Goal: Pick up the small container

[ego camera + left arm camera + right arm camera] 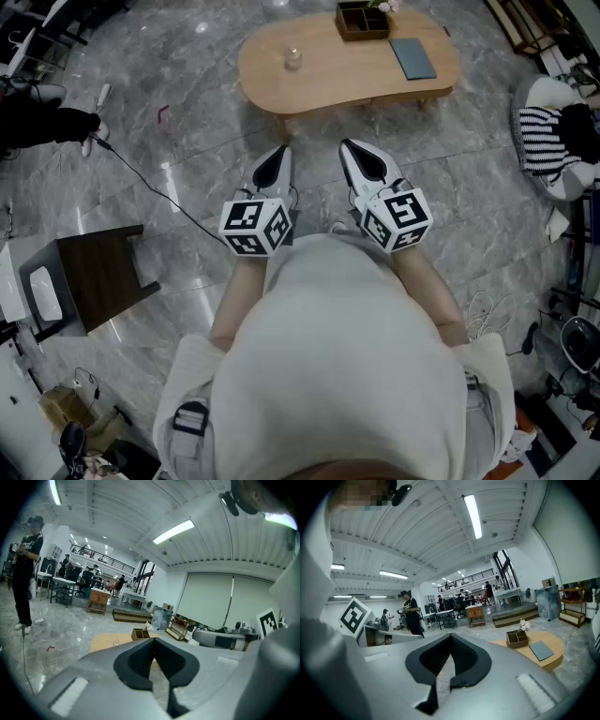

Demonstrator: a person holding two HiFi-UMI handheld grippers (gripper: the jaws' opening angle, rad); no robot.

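Observation:
The small container (293,58), a clear little jar, stands on the left part of a light wooden table (328,80) ahead of me. In the left gripper view the small container (116,641) shows as a tiny speck on the table (104,643). My left gripper (282,150) and right gripper (347,145) are held side by side over the floor, well short of the table. Both point toward it, shut, with nothing between their jaws. The left gripper's tips (153,639) meet, and so do the right gripper's tips (451,636).
A brown divided box (362,21) and a grey-blue notebook (412,57) lie on the table's right part. A dark side table (94,277) stands at the left, with a cable (150,187) trailing over the marble floor. A seat with striped cloth (553,131) is at the right. People stand far off.

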